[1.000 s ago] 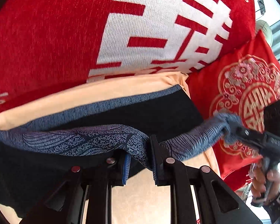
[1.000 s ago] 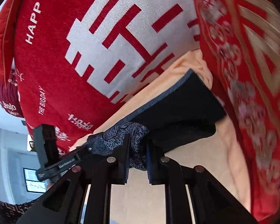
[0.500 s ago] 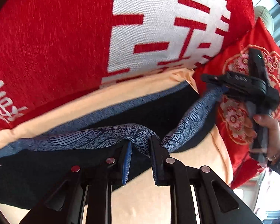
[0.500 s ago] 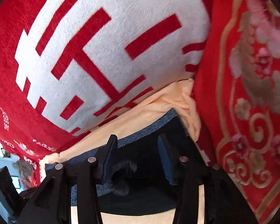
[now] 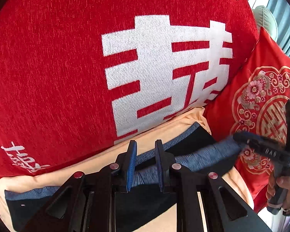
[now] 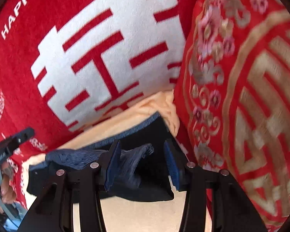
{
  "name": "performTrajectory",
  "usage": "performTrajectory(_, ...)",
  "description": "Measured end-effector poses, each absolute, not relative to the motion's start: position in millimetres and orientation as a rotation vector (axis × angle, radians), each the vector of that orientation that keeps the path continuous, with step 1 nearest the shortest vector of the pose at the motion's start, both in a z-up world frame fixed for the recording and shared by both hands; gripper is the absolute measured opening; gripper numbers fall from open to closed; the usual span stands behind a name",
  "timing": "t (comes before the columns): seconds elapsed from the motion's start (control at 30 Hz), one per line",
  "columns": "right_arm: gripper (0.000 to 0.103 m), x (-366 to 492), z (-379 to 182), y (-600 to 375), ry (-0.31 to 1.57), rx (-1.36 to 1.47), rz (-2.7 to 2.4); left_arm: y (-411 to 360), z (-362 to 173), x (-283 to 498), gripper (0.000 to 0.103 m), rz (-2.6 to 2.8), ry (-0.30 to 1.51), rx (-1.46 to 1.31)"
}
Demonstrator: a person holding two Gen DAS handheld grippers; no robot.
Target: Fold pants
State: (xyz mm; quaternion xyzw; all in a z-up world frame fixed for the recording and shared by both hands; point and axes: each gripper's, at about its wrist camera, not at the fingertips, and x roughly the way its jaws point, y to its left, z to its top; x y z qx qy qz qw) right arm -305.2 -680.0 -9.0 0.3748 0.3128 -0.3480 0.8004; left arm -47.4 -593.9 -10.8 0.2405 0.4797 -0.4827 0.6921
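jaws of the left gripper [image 5: 145, 166] pinch the pants [image 5: 193, 156], right gripper [image 6: 141, 166] opening, blue fabric loose between; fold unfinished.

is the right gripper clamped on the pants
No, the right gripper has its jaws apart and opening, with the blue pants fold loose between them.

Left gripper [image 5: 145, 166] jaws clamped, right gripper [image 6: 142, 164] jaws opening, both angled downward
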Motion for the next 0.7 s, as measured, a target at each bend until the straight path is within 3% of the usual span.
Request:
performTrajectory(0.1,0.077,-310.0,6.8,-656.2,0.633,0.759,-0.677,-574.9,-29.0,-45.4,0.021,-1.028,1.142,0.561)
performTrajectory(0.3,0.078,-320.8,-74.9,-632.7,0.793,1.017,-0.600,-497.8,-91.5,-32.4,0.021,-0.799,1.311,0.542)
performTrajectory(0.37,0.073,-322.9,-99.1,-643.0,0.773,1.106,-0.617,-478.0,-111.4,-24.9,0.021,-0.720,1.340,0.545)
performTrajectory(0.43,0.058,-318.5,-109.1,-656.1,0.718,1.153,-0.600,-465.0,-125.7,-17.7,0.021,-0.670,1.369,0.536)
performTrajectory(0.57,0.055,-294.4,-127.4,-676.4,0.684,1.249,-0.495,-452.3,-145.0,-9.4,0.021,-0.611,1.385,0.506)
performTrajectory(0.6,0.049,-288.7,-139.5,-681.0,0.694,1.310,-0.487,-451.0,-148.5,-8.2,0.021,-0.603,1.388,0.502)
performTrajectory(0.67,0.012,-284.4,-146.1,-682.4,0.686,1.359,-0.470,-447.7,-153.6,-5.8,0.021,-0.585,1.403,0.493)
performTrajectory(0.7,0.008,-283.1,-140.0,-682.9,0.694,1.340,-0.478,-445.6,-154.3,-6.4,0.021,-0.583,1.412,0.486)
